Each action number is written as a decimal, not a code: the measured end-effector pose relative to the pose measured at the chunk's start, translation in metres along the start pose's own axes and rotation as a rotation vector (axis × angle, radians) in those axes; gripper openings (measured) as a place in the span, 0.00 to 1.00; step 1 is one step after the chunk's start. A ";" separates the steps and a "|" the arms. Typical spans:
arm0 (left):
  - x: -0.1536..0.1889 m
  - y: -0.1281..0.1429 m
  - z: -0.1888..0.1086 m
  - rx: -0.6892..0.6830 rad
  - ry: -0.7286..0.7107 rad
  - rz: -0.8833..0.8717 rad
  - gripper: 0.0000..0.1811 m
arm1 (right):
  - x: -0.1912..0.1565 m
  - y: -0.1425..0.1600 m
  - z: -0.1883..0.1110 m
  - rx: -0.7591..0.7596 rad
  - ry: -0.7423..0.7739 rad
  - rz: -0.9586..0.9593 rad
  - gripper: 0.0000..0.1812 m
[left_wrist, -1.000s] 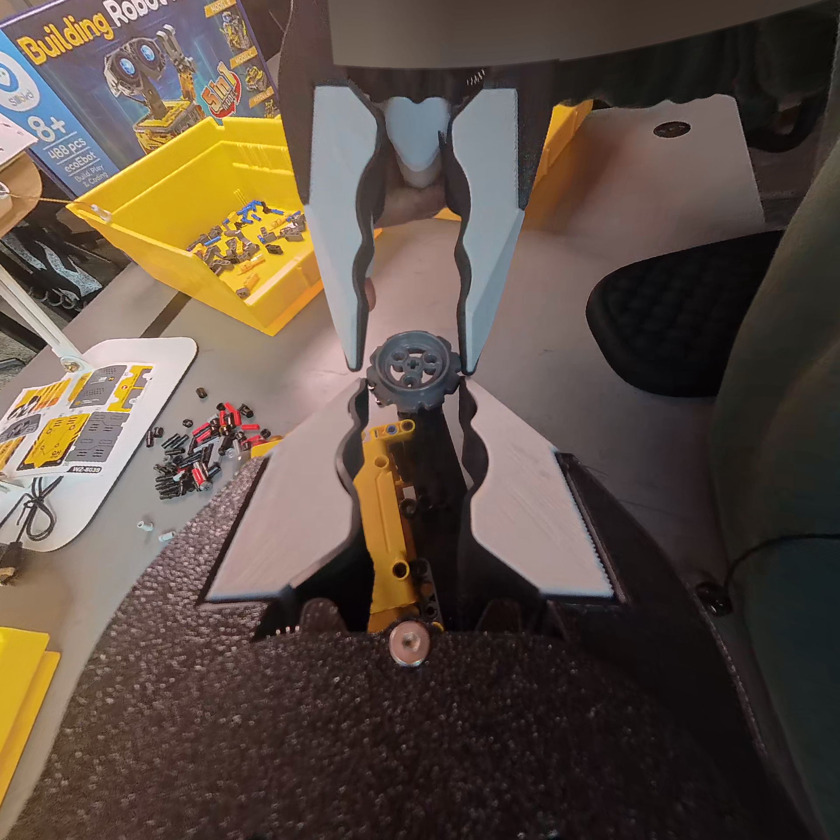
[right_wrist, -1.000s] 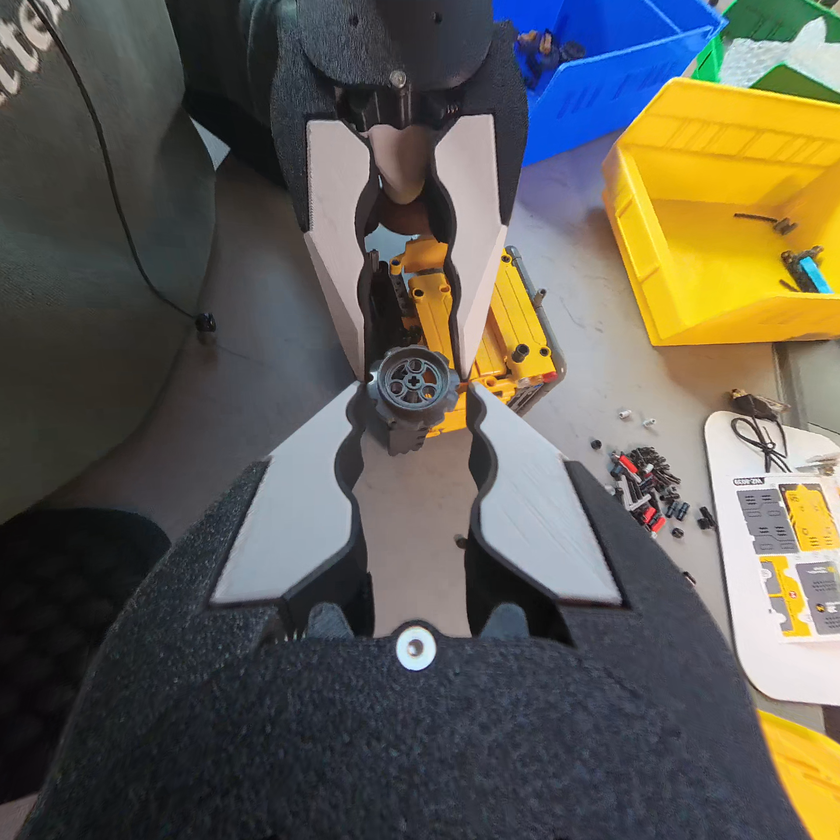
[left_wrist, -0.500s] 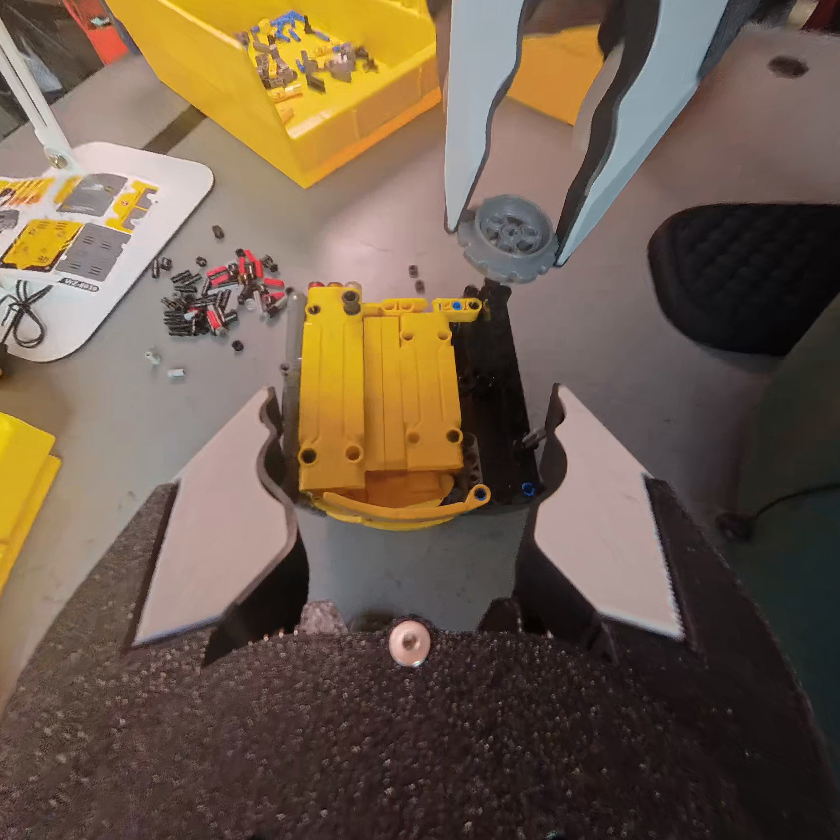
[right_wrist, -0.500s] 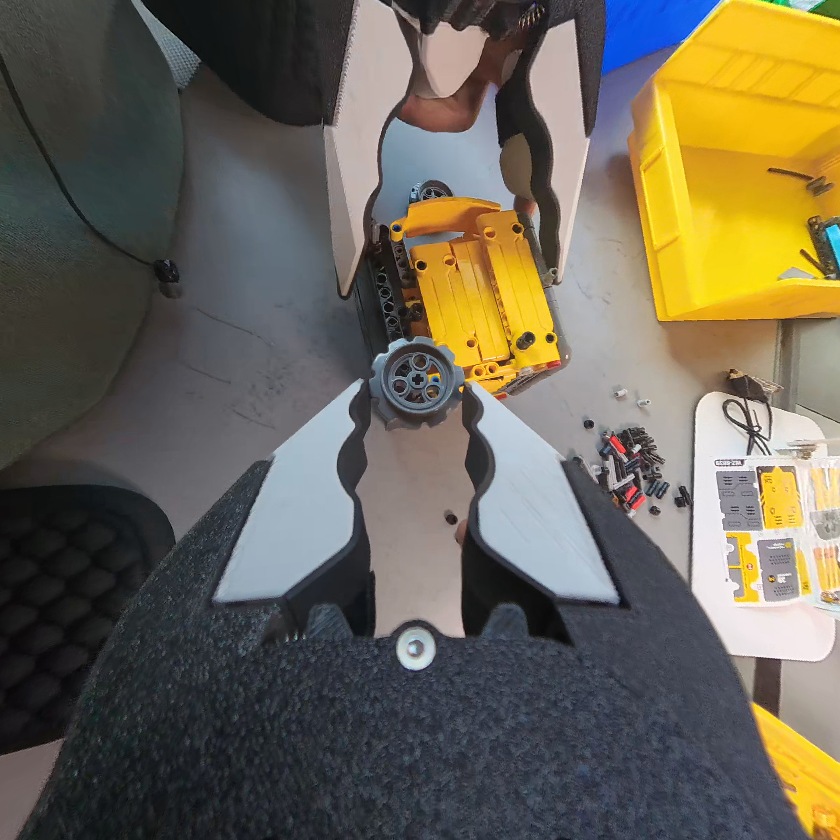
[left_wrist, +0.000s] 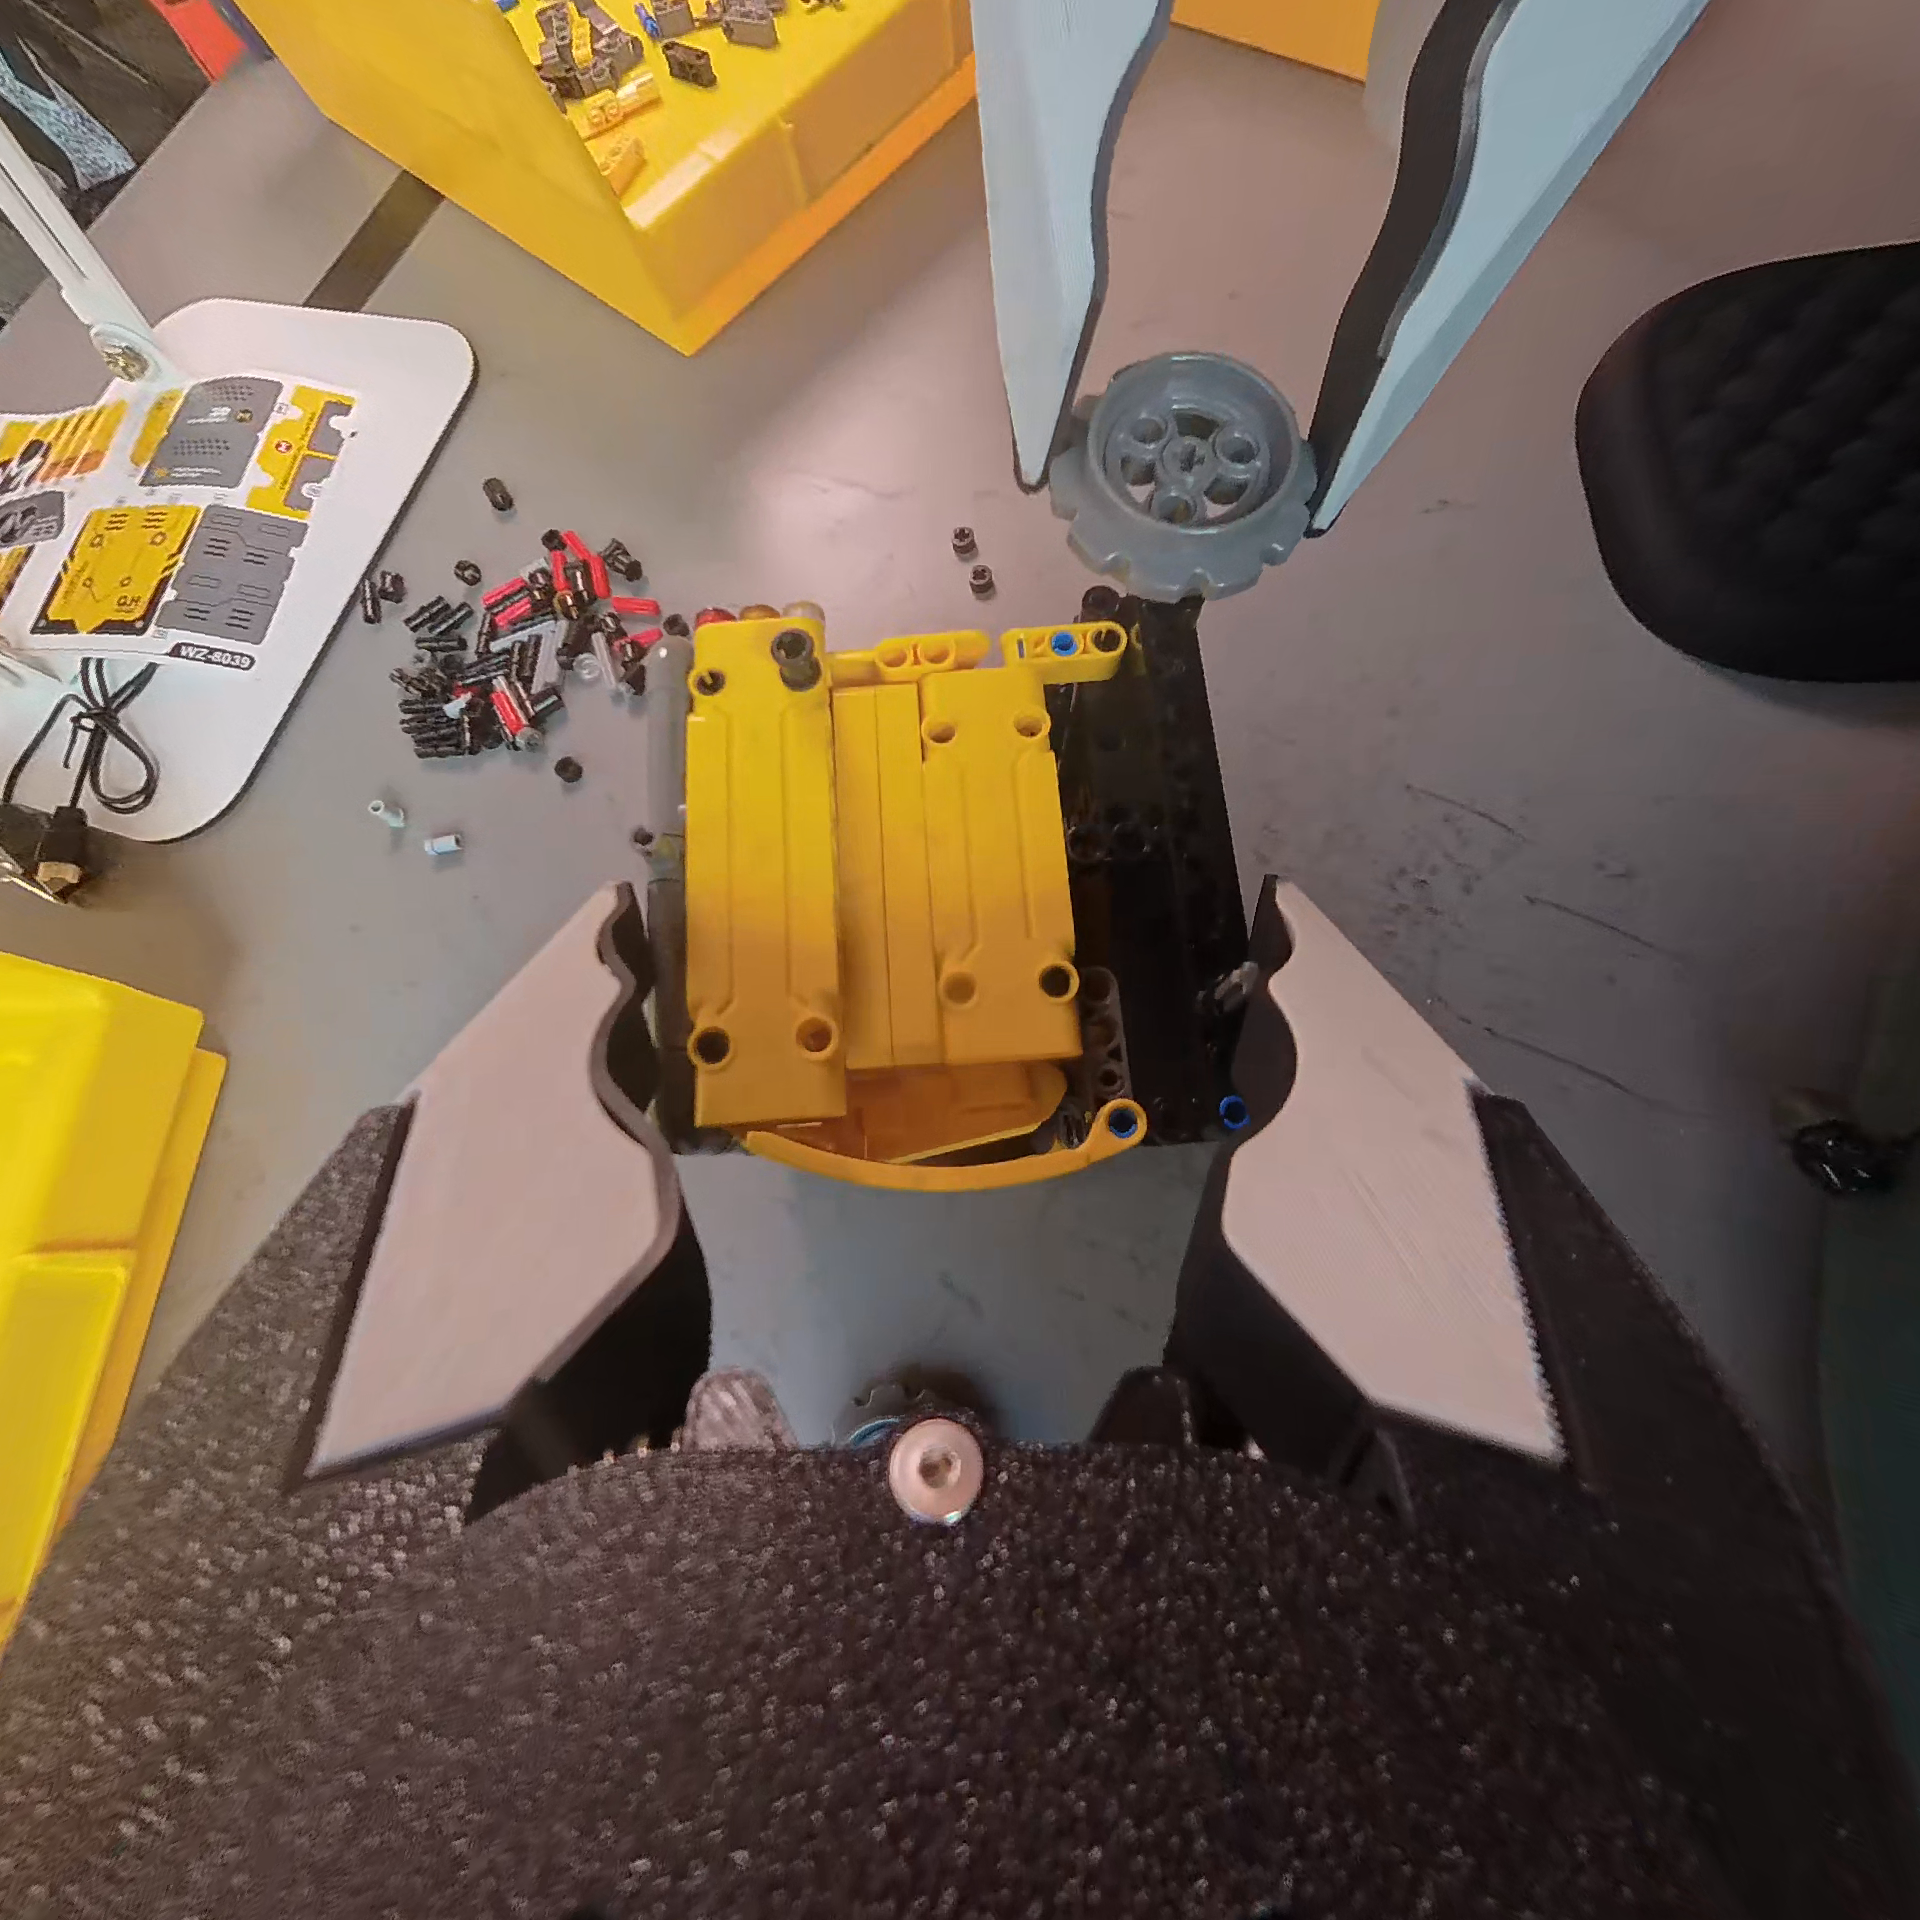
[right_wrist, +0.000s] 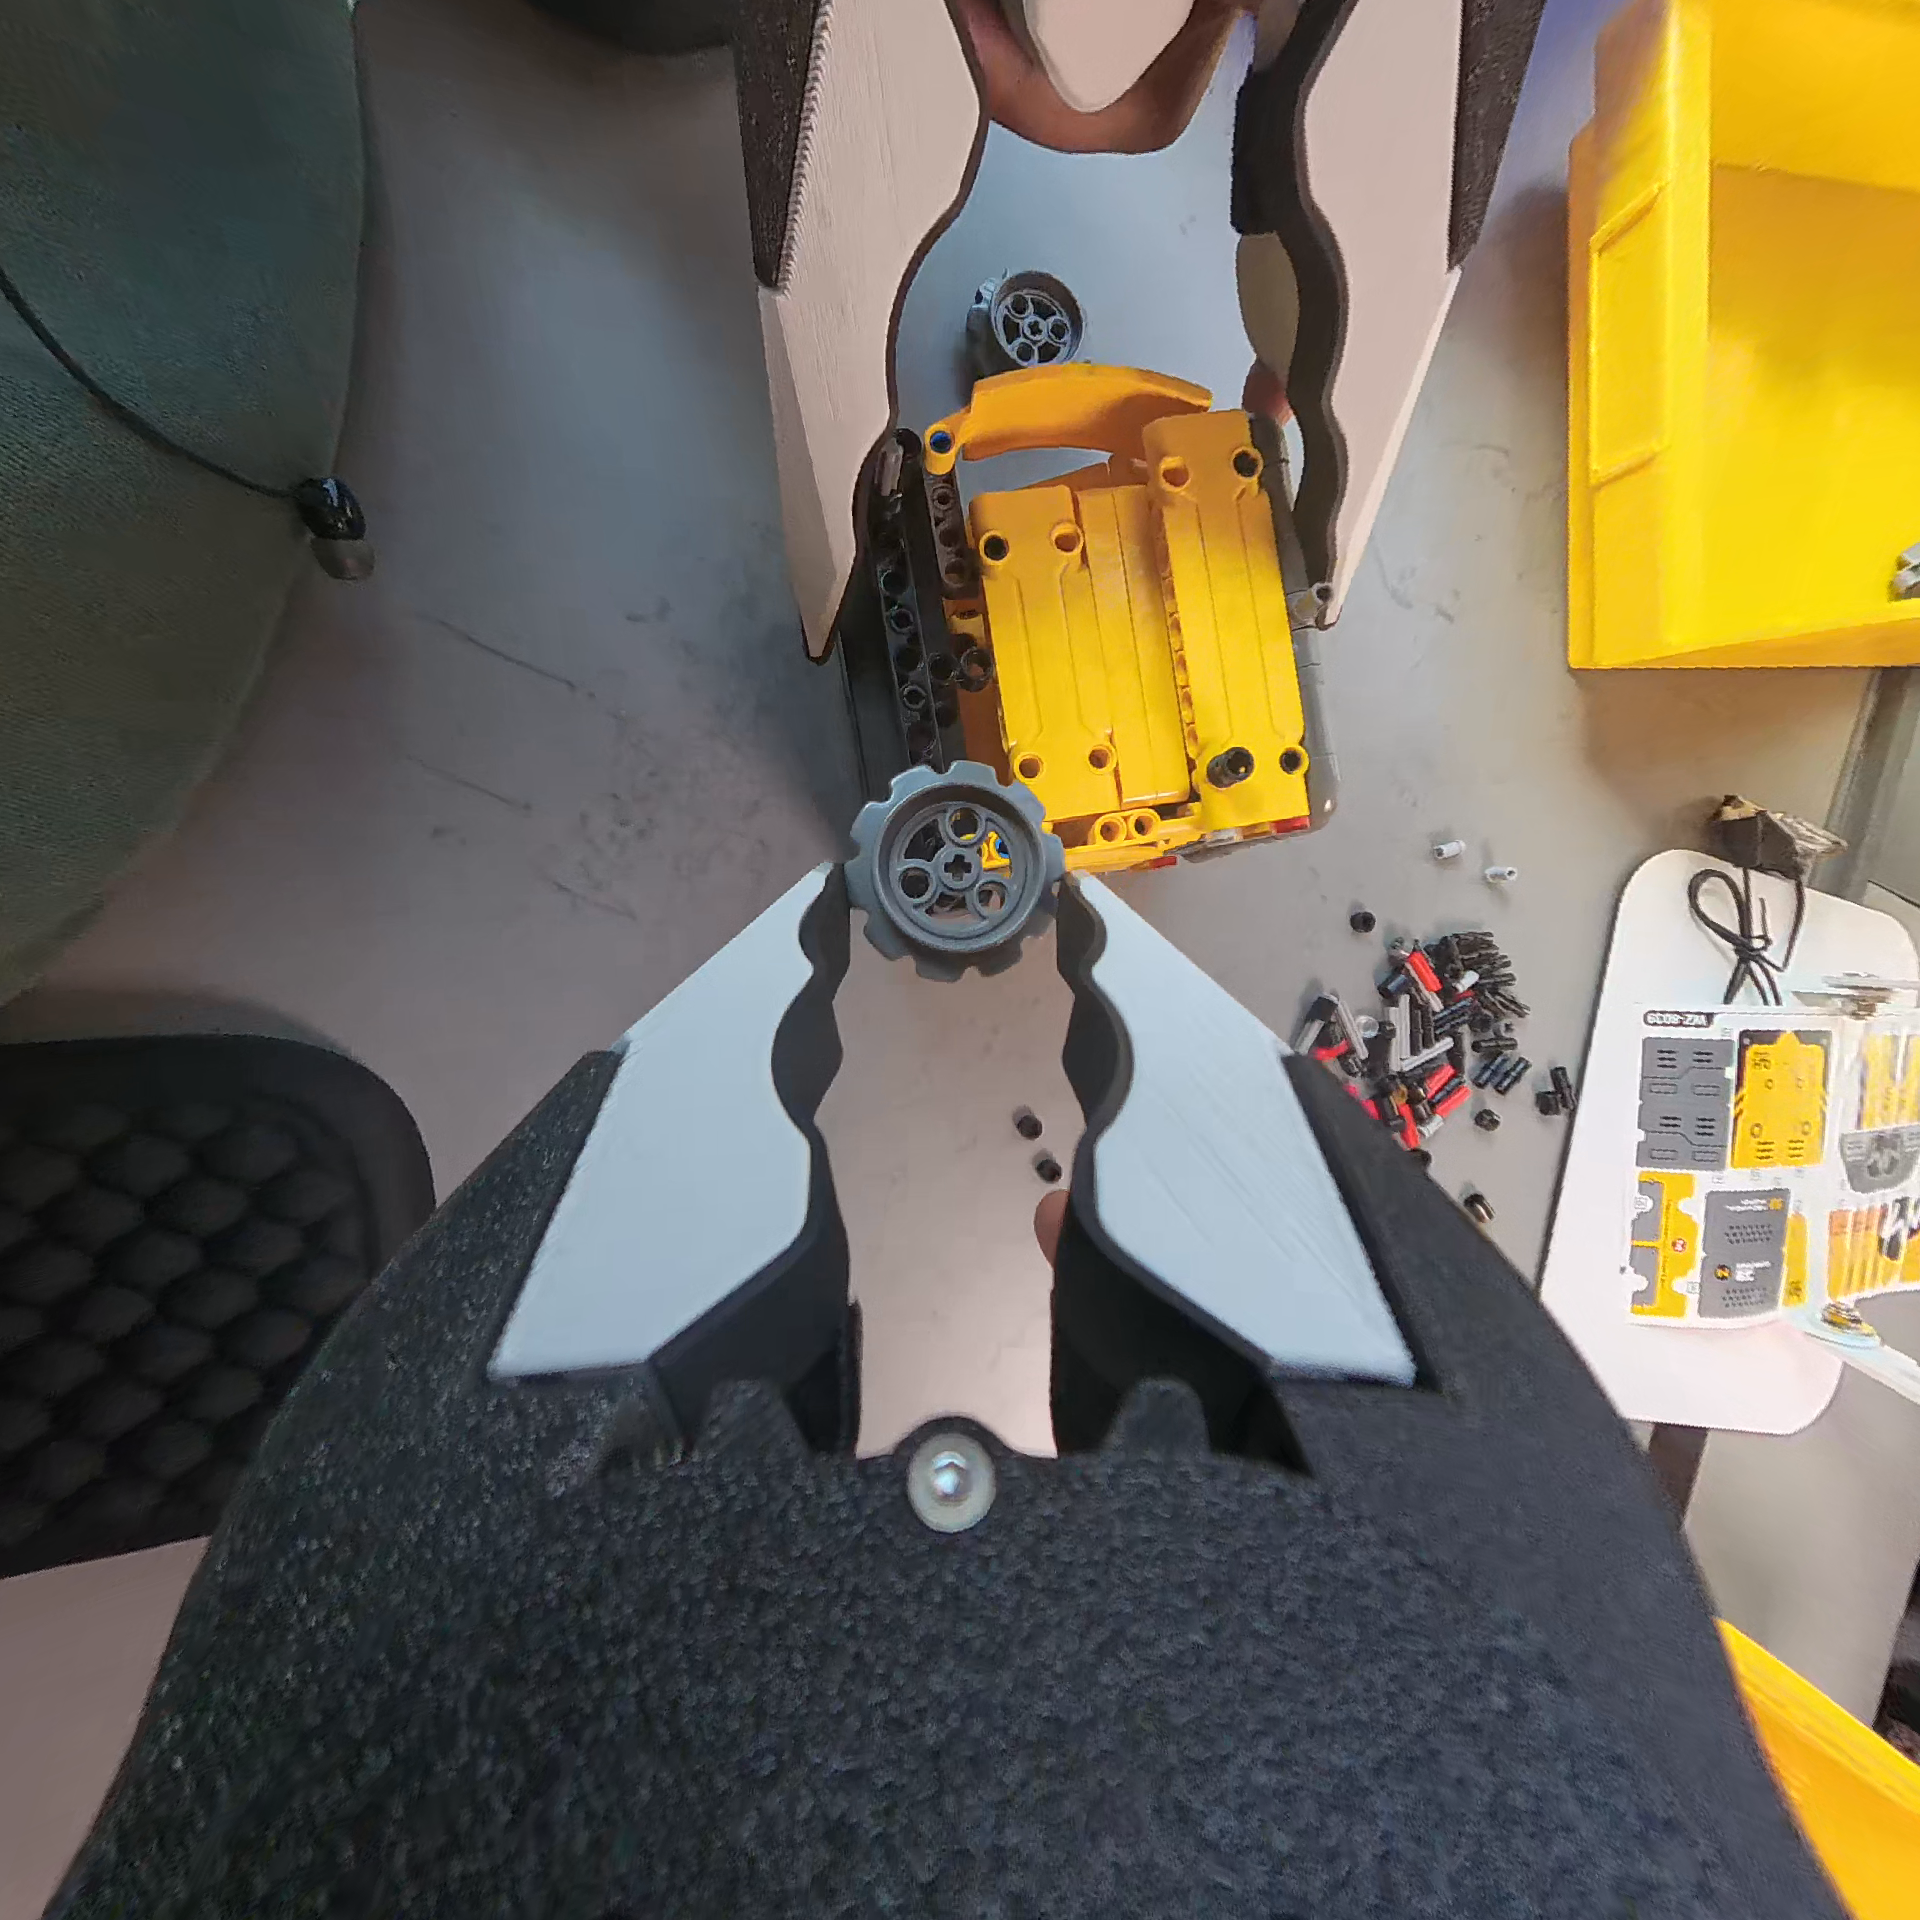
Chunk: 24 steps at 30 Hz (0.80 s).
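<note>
Unquoted printed code on sticker sheet (left_wrist: 156, 509)

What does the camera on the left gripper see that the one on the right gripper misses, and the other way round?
Only the left wrist view shows the yellow bin of small parts and the flat yellow piece at the left edge.

Only the right wrist view shows a second grey wheel lying on the table beyond the model, and a dark cable against green fabric.

Both show the yellow and black brick model, the grey wheel gripped in the right gripper jaws, the pile of red and black pins and the sticker sheet.
</note>
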<state>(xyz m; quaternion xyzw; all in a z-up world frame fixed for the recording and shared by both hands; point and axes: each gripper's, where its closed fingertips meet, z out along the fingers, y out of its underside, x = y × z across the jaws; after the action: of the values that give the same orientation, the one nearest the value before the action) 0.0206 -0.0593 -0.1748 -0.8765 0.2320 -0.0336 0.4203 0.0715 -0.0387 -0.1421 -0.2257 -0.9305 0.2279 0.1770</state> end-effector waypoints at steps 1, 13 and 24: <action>0.000 0.000 0.000 0.002 0.001 -0.002 0.62 | 0.000 0.000 0.000 -0.007 -0.007 0.006 0.22; -0.002 0.000 0.000 0.018 0.002 -0.003 0.62 | 0.002 0.002 0.005 -0.085 -0.047 -0.016 0.22; -0.002 -0.001 -0.001 0.019 0.011 0.017 0.62 | 0.001 -0.006 -0.004 -0.085 -0.073 0.060 0.27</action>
<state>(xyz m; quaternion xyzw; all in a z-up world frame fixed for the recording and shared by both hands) 0.0192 -0.0588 -0.1737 -0.8704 0.2414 -0.0372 0.4274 0.0702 -0.0413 -0.1353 -0.2524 -0.9379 0.2016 0.1263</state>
